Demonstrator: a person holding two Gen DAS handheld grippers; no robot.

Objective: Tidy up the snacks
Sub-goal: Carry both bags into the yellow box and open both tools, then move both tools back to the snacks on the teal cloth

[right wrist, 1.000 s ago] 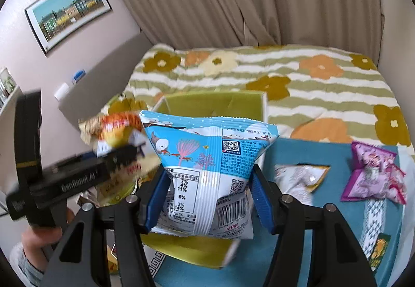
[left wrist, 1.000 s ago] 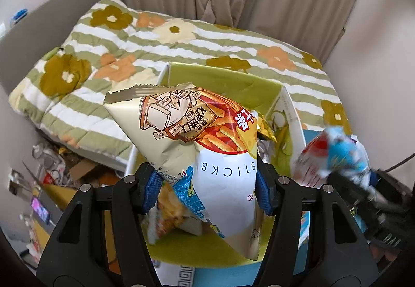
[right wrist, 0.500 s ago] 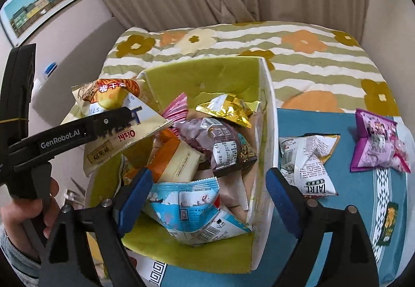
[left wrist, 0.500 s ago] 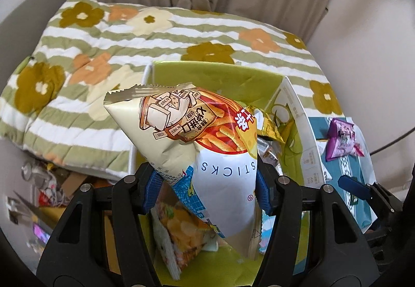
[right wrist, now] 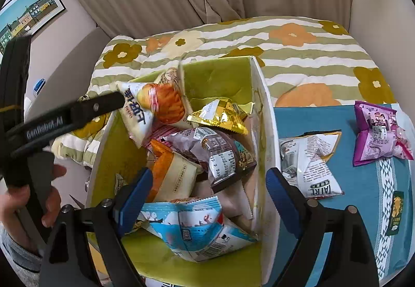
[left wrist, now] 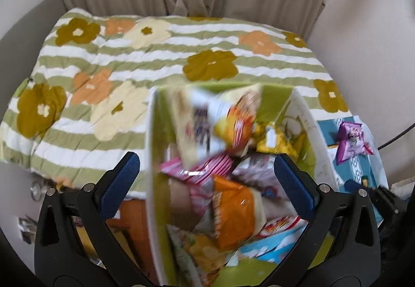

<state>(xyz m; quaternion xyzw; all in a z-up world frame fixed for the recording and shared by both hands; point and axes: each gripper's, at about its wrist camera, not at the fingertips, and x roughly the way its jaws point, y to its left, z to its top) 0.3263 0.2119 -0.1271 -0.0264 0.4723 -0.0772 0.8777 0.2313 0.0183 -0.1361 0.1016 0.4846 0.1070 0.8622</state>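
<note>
Both my tongs are spread wide rn w/ nothing between the pads — left tongs (left wrist: 206, 173) sit over the green box (left wrist: 153, 147), right tongs (right wrist: 207, 183) over the same box from the other side. The sticks bag (left wrist: 212, 123) is blurry in the left wrist cam, sitting above the pile at the far end of the box, clear of my pads; can't tell if it's touching the pile. In the right wrist cam it's by the far left wall, just beside the tip of the left tongs. The blue-white bag (right wrist: 197, 230) lies in the near end of the box, on top of the other stuff — orange pack (right wrist: 171, 173), brown-purple pack (right wrist: 218, 154) and gold pack (right wrist: 220, 116) behind it. Still out on the teal table (right wrist: 363, 193): a white pack (right wrist: 311, 160) just beside the box wall and a purple pack (right wrist: 378, 136) further right. Flowery bed (right wrist: 298, 48) behind it all.
</note>
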